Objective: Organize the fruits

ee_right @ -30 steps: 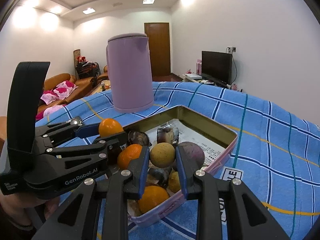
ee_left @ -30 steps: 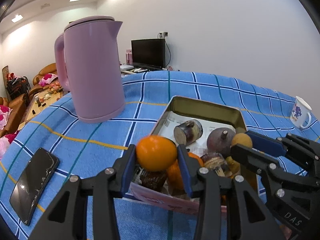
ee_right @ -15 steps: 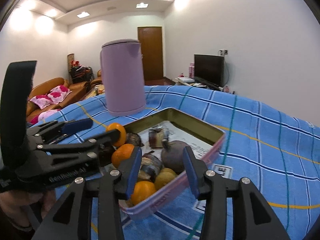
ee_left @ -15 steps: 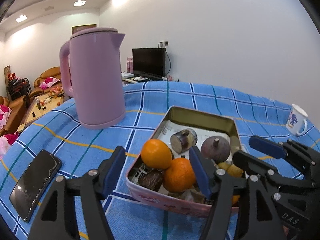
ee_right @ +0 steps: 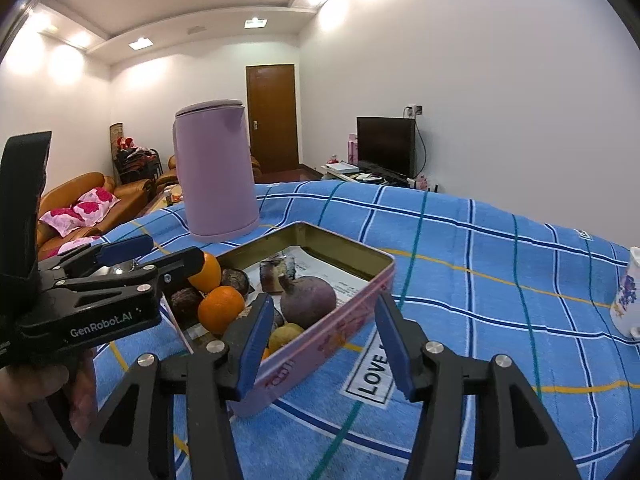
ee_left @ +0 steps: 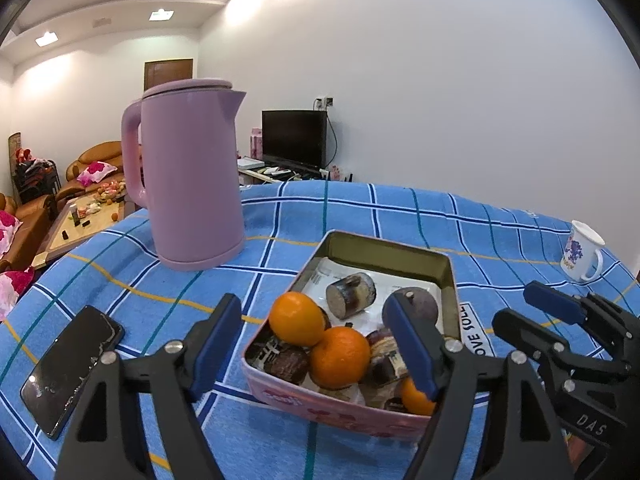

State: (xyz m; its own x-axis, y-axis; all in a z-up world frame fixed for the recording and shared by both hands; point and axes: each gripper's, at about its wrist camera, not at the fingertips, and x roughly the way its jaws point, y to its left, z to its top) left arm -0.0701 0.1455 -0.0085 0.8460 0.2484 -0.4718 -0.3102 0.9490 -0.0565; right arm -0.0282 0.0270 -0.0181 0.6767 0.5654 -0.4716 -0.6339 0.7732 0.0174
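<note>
Surface: table under blue plaid cloth [ee_left: 360,216], "LOVE" label [ee_right: 374,376] beside tin. Pink kettle [ee_left: 188,176], phone [ee_left: 68,368], mug [ee_left: 582,252] on cloth.

Fruits: oranges [ee_left: 298,318], purple fruit [ee_right: 308,300], brown pieces piled in pink tin [ee_left: 332,406]; exact kinds hard to tell.

Left gripper [ee_left: 316,348]: jaws just been opening, spread, pinching nothing. Right gripper [ee_right: 320,344]: likewise spread, astride tin corner, no contact.

Room: white walls, television [ee_right: 386,146], brown door [ee_right: 272,118], sofa [ee_right: 80,196].

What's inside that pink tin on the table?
The pink tin holds oranges, a dark purple round fruit, a yellowish fruit, brown pieces and printed paper lining the bottom. Whatever lies under the pile is covered.
</note>
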